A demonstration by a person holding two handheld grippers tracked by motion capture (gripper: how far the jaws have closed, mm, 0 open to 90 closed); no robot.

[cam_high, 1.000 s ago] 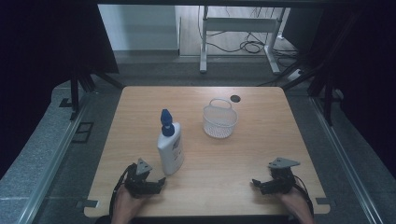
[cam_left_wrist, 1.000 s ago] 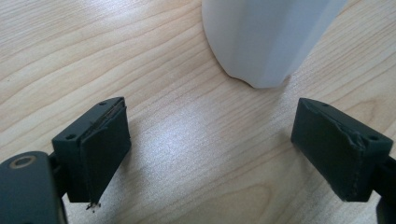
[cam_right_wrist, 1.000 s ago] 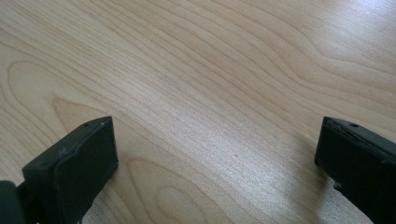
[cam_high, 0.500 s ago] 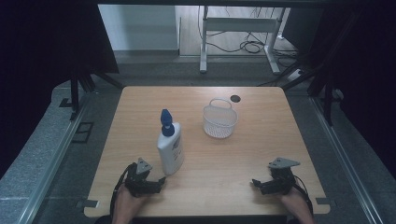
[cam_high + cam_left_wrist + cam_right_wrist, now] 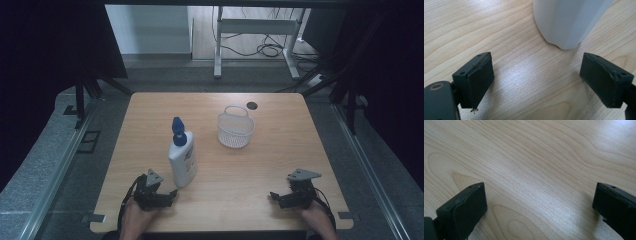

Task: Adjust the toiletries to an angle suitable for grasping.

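Observation:
A white bottle (image 5: 182, 160) with a blue cap stands upright left of the table's middle. Its rounded white base (image 5: 569, 22) rises just beyond my left gripper (image 5: 536, 82), whose jaws stand wide apart with only bare wood between them. In the high view that left gripper (image 5: 167, 196) rests near the front edge, just left of the bottle. A white mesh basket (image 5: 235, 128) sits farther back, right of the bottle. My right gripper (image 5: 276, 197) rests at the front right, and the right gripper (image 5: 539, 207) is open over bare wood.
The wooden table (image 5: 280, 160) has a small dark round hole (image 5: 251, 105) near its far edge. Grey floor and metal rails flank both sides. A white stand and cables (image 5: 260, 47) lie beyond the table.

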